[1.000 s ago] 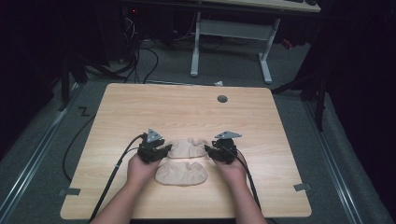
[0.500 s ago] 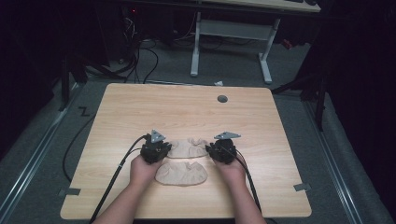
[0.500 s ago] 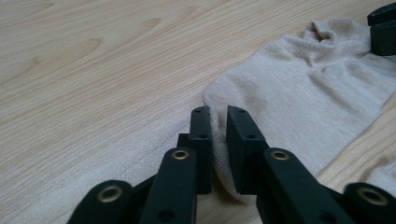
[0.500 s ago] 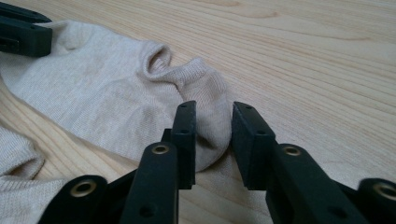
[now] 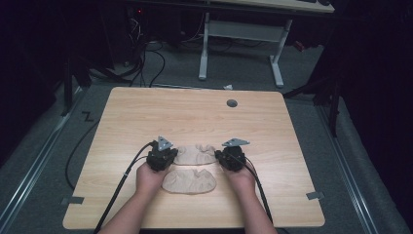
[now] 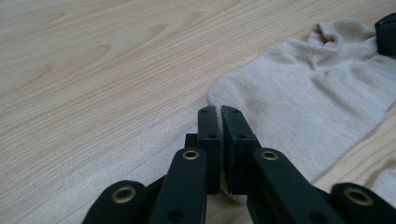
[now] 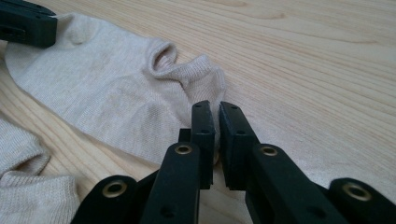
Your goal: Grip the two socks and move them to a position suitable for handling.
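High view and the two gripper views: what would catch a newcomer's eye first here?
Two beige ankle socks near the front of the wooden table: the far sock stretches between the two grippers, the near sock lies between the person's hands. The left gripper is closed on one end of the far sock, and the right gripper is pinching its cuffed end.

A light wooden table [image 5: 146,117] carries two beige ankle socks — the farther sock [image 5: 195,154] and the nearer sock [image 5: 189,181] lie flat, side by side near its front edge — with a round grey grommet [image 5: 232,103] at the back.
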### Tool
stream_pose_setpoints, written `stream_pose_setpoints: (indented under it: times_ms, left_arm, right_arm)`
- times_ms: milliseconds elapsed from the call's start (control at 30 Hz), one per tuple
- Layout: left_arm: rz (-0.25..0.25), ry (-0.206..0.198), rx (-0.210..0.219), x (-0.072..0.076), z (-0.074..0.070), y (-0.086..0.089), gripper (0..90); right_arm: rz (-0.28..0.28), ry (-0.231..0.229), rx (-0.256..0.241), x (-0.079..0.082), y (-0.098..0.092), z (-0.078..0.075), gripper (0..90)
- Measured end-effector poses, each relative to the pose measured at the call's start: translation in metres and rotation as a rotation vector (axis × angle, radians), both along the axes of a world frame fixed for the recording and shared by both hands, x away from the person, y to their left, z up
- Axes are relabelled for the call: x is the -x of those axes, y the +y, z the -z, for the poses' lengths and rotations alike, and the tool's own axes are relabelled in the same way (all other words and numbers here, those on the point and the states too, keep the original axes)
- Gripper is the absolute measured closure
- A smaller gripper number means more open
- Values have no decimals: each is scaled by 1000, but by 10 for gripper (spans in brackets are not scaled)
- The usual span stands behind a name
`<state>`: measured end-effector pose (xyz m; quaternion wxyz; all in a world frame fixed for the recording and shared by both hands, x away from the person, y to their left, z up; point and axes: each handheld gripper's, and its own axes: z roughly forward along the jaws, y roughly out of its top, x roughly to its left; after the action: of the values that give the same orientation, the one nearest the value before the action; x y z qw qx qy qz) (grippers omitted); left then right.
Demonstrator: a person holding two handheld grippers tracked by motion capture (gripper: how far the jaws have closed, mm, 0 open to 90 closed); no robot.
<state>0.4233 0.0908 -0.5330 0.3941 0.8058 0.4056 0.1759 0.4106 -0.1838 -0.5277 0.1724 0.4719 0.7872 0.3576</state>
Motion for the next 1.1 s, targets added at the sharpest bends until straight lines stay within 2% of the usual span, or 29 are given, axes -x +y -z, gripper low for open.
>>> stream_pose_setpoints:
  times_ms: [267, 333, 633, 800, 967, 1100]
  left_arm:
    - [-5, -31, 13, 4, -7, 5, 869]
    - [1, -20, 22, 5, -10, 7, 869]
    - [-12, -66, 56, 16, -27, 15, 869]
    - [-10, -87, 66, 23, -36, 20, 869]
    - [-4, -96, 74, 36, -38, 24, 869]
    - [7, -96, 76, 46, -34, 29, 869]
  right_arm:
    - [-10, -30, -13, 3, 1, -5, 856]
    - [-15, -39, -19, 5, 1, -7, 856]
    - [-37, -113, -34, 15, 6, -21, 856]
    - [-40, -133, -43, 21, 7, -27, 856]
    - [-61, -146, -29, 29, 12, -30, 856]
    - [-75, -149, -22, 39, 15, -31, 856]
